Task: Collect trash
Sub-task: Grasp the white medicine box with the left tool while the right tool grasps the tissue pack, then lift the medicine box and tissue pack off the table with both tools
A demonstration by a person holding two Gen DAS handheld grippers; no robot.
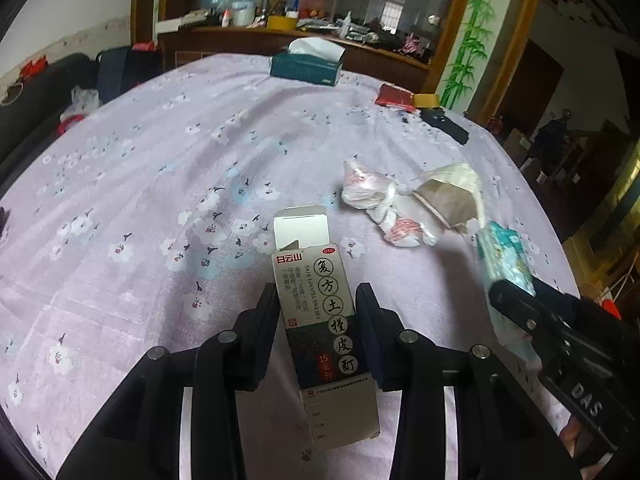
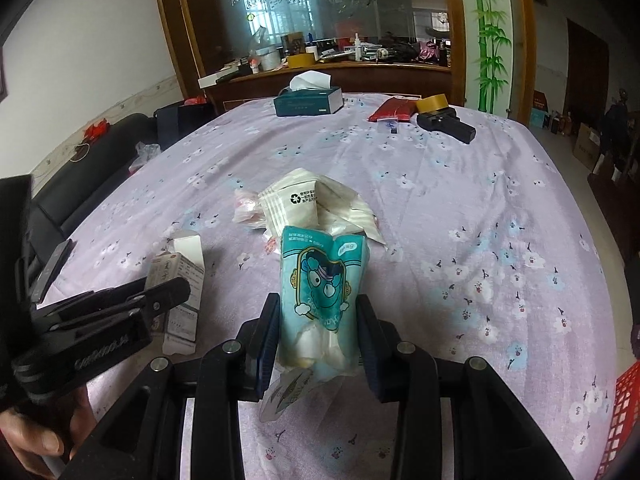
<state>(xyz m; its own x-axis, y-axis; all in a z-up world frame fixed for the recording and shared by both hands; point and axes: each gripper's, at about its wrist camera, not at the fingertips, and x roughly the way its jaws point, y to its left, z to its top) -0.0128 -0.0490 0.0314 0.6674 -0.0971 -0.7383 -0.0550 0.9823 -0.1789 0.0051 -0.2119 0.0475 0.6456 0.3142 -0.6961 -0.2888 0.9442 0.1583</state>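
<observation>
A grey-and-dark medicine box (image 1: 320,320) with its top flap open stands between the pads of my left gripper (image 1: 316,292), which is shut on it just over the lilac flowered tablecloth (image 1: 160,184). In the right wrist view the same box (image 2: 180,276) and left gripper (image 2: 160,296) appear at lower left. My right gripper (image 2: 316,304) is shut on a teal tissue pack (image 2: 320,272), also seen at the right in the left wrist view as the tissue pack (image 1: 504,252). A crushed paper cup (image 2: 296,200) and a crumpled white-and-red wrapper (image 1: 372,192) lie on the cloth beyond.
At the table's far side are a dark green tissue box (image 2: 308,100), a red packet (image 2: 394,110), a tape roll (image 2: 432,102) and a black device (image 2: 448,126). A red basket (image 2: 624,412) shows at lower right. A black sofa (image 2: 100,160) runs along the left.
</observation>
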